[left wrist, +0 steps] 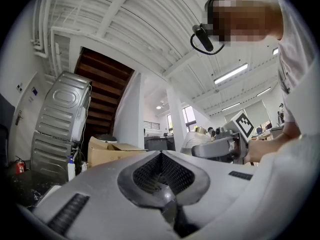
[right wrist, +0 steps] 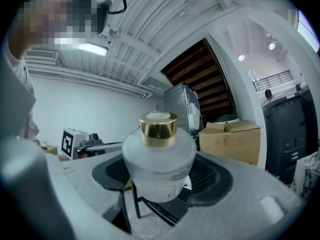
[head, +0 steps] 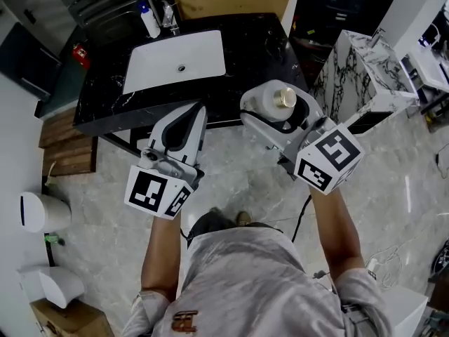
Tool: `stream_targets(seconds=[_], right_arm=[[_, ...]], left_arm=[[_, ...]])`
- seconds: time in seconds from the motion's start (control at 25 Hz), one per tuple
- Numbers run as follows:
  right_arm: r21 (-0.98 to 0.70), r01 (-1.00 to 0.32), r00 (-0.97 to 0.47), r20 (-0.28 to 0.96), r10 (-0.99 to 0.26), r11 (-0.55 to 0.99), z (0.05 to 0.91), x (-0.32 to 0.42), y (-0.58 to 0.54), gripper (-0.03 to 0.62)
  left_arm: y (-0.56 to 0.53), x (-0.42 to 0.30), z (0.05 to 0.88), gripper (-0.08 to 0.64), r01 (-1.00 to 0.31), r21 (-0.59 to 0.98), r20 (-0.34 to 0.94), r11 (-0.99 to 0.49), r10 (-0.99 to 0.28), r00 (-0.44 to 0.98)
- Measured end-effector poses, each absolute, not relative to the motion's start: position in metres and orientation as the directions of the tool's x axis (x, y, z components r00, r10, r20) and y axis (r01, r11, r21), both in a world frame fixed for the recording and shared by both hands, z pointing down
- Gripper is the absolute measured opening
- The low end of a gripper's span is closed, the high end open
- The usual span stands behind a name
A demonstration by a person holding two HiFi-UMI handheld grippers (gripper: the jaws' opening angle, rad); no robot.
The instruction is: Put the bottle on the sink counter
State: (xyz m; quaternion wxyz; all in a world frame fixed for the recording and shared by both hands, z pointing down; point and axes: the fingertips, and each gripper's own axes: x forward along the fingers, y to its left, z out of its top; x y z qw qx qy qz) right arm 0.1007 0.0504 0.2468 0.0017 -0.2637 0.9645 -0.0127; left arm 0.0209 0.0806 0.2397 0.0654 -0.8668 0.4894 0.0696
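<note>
Two hand-held tools hover in front of a black marble desk (head: 252,48), seen from the head camera of a person in a grey shirt (head: 245,279). The right tool (head: 279,112) is clamped round a squat frosted bottle (head: 269,98) with a gold cap (head: 285,97). Its jaws stand wide and press on both sides of the glass body. The right gripper view shows the same hold, with the bottle upright between the dark pads (right wrist: 210,176) and the cap rising clear above them. From above, the bottle shows against the desk's front edge, to the right of the white sink basin (head: 175,62). It is carried in the air and does not stand on the stone.

The left tool (head: 193,114) is held beside it, pointing toward the basin. Its jaws are drawn together with nothing between them, as the left gripper view confirms. Each tool carries a cube with square markers, the left cube (head: 158,194) and the right cube (head: 330,159) both nearest the person.

A tap (head: 168,14) and a white pump bottle (head: 149,21) stand at the back of the basin. A red fire extinguisher (head: 81,55) sits off the desk's left end, and a white veined marble block (head: 358,69) stands to the right. Grey tiled floor (head: 231,181) lies below the tools.
</note>
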Motion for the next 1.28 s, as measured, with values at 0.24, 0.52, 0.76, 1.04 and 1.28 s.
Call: stream_targets(seconds=[0.24,0.52,0.76,1.04,1.28], right_arm=[[-0.028,-0.494,-0.870,0.001,-0.494,0.869,0.249,0.098,0.030,0.330],[-0.018,-0.508,-0.862,0.008,-0.508,0.861,0.252,0.085,-0.013,0.330],[-0.005,-0.540,-0.841,0.042,-0.539,0.842,0.263,0.059,-0.072,0.330],[0.020,-0.603,-0.792,0.100,-0.602,0.797,0.279,0.027,-0.143,0.330],[0.027,-0.661,-0.741,0.138,-0.658,0.750,0.294,0.006,-0.201,0.330]], left_arm=[[0.060,0.018,0.239,0.000,-0.865,-0.057,-0.182,-0.498,-0.847,0.500],[0.013,-0.002,0.241,0.000,-0.864,-0.055,-0.197,-0.500,-0.843,0.501],[-0.049,-0.030,0.246,0.000,-0.855,-0.055,-0.200,-0.515,-0.834,0.515],[-0.123,-0.067,0.253,0.000,-0.827,-0.038,-0.191,-0.562,-0.808,0.558],[-0.180,-0.085,0.260,0.000,-0.783,-0.069,-0.177,-0.618,-0.765,0.619]])
